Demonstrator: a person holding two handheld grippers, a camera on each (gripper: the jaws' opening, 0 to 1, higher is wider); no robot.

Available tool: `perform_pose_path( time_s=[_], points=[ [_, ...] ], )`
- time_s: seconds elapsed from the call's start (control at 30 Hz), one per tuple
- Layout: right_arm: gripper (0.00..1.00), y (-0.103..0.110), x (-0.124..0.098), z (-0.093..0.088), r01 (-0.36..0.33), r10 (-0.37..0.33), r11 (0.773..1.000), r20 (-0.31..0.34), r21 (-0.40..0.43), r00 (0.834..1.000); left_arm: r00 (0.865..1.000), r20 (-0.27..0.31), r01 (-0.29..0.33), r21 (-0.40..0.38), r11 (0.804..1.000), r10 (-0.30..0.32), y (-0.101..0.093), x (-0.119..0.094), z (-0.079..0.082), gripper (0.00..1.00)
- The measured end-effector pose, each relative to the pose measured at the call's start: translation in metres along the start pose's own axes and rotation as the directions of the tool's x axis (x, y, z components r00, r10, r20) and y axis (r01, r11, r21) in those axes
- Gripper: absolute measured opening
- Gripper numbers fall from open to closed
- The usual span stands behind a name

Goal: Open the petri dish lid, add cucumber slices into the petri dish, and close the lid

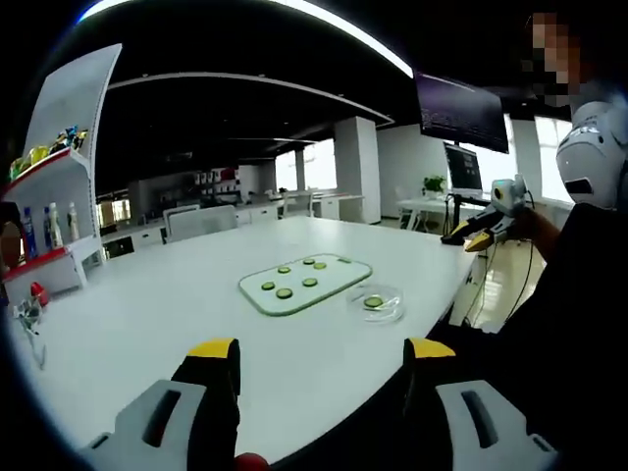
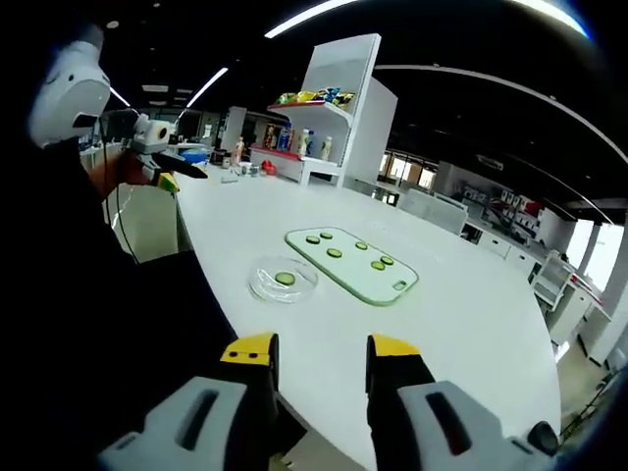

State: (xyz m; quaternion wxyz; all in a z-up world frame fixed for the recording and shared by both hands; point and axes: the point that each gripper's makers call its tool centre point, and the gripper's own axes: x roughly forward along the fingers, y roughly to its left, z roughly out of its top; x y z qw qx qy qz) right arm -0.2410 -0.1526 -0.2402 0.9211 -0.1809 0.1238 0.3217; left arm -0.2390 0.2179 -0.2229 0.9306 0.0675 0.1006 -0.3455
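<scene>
In the left gripper view your left tongs (image 1: 322,353) stand wide open and empty, back from the desk (image 1: 147,324); the dish (image 1: 376,303) sits just beside the board (image 1: 339,285), one slice (image 1: 374,302) inside, more on the board. In the right gripper view your right tongs (image 2: 321,350) are open too, holding nothing, the dish (image 2: 283,280) ahead. The lid looks light, slick and brittle: pinch its rim gently. The slices are probably soft and wet, so grip them lightly by the edges.
</scene>
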Motion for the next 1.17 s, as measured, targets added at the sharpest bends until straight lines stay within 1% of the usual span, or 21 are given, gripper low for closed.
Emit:
perform_pose_path(
  time_s=[0.17,0.5,0.63,0.87,1.17],
  points=[
    [0.35,-0.004,0.001,-0.001,0.011,-0.011,1.000,-0.007,-0.002,1.000,1.000,0.004,0.008,0.005,1.000,-0.008,0.000,0.004,0.004,0.67],
    [0.34,-0.005,0.000,0.006,0.014,-0.014,1.000,0.000,-0.013,1.000,1.000,0.008,0.027,0.011,1.000,-0.027,-0.002,0.008,0.007,0.66],
    [0.34,-0.002,0.001,0.007,0.006,-0.006,1.000,0.000,-0.018,1.000,0.999,0.008,0.036,0.011,0.999,-0.036,-0.004,0.010,0.006,0.66],
    [0.33,-0.001,0.004,0.008,-0.002,0.002,1.000,0.001,-0.018,1.000,0.999,0.010,0.033,0.003,0.999,-0.033,-0.002,0.010,0.005,0.65],
    [0.33,-0.003,0.007,0.002,-0.002,0.002,1.000,-0.011,-0.005,1.000,0.999,0.007,0.037,-0.011,0.999,-0.037,-0.001,0.011,-0.001,0.64]
  ],
)
